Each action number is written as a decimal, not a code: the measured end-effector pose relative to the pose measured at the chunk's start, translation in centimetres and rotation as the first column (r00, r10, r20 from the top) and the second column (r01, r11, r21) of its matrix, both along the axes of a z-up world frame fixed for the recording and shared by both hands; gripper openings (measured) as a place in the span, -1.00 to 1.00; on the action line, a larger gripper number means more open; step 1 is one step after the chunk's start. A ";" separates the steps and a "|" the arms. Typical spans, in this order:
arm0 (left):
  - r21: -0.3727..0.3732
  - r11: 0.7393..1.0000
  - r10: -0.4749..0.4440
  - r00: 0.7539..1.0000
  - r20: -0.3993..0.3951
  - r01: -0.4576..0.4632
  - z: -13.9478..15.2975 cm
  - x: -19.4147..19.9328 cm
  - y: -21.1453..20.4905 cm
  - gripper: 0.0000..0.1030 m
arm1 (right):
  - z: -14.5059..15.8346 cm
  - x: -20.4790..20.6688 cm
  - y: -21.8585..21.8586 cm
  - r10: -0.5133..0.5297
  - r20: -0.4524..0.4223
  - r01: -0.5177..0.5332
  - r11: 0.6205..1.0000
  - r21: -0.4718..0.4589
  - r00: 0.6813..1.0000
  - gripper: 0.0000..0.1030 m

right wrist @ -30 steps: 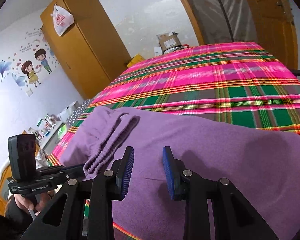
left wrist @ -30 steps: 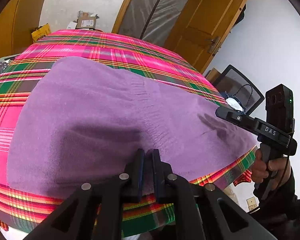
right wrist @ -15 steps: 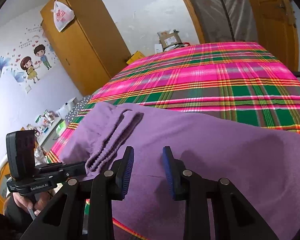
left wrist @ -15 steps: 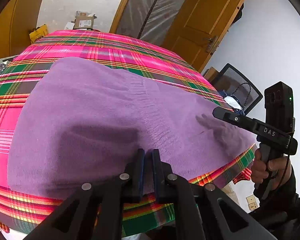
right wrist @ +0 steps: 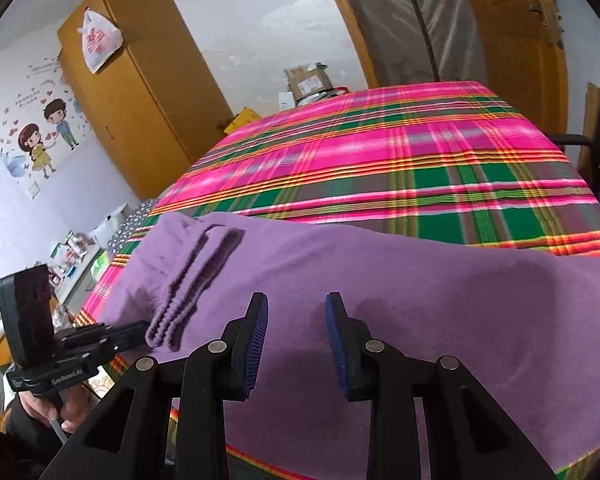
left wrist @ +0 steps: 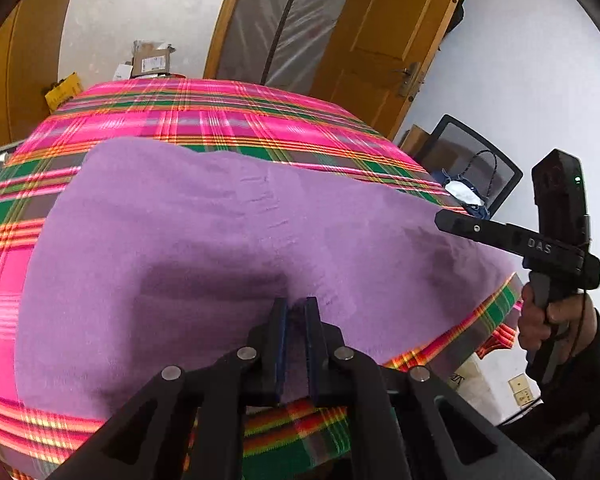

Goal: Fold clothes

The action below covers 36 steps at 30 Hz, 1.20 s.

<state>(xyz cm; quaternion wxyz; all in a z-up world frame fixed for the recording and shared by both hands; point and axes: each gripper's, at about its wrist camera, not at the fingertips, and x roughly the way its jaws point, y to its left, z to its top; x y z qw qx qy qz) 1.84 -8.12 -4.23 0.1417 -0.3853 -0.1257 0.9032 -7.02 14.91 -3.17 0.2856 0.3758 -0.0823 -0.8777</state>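
A purple sweater lies spread across the near part of a bed with a pink and green plaid cover. My left gripper is shut on the sweater's near edge, with purple cloth pinched between its fingers. In the right wrist view the left gripper meets the ribbed cuffs folded on the sweater's left end. Over the sweater's middle my right gripper hangs open, with nothing between its blue pads. Side-on, the right gripper reaches over the sweater's right end.
A person's hand holds the right gripper's handle beside the bed. A wooden wardrobe stands left of the bed, and a door and a black chair to its right. Cardboard boxes sit beyond the far edge.
Both views shift slightly and the sweater sits a little lower in the left wrist view. The left gripper stays shut on the cloth and the right gripper stays open.
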 end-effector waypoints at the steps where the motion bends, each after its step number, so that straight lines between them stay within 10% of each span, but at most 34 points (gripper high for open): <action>1: 0.006 1.000 0.006 1.000 -0.004 -0.006 0.1 0.1 -0.2 -0.87 | -0.1 -0.1 0.2 -0.005 0.003 0.005 1.000 -0.004 1.000 -0.40; 25: 0.025 0.978 0.207 0.978 -0.027 -0.206 0.3 3.1 -5.5 -0.87 | -0.7 -1.1 -8.8 0.304 0.088 -0.294 0.949 -0.111 0.948 -0.40; 36: 0.008 0.977 0.215 0.975 -0.047 -0.215 1.5 1.1 -5.7 -0.87 | -1.7 -7.9 -11.8 0.237 0.246 -0.197 0.965 -0.175 0.940 -0.08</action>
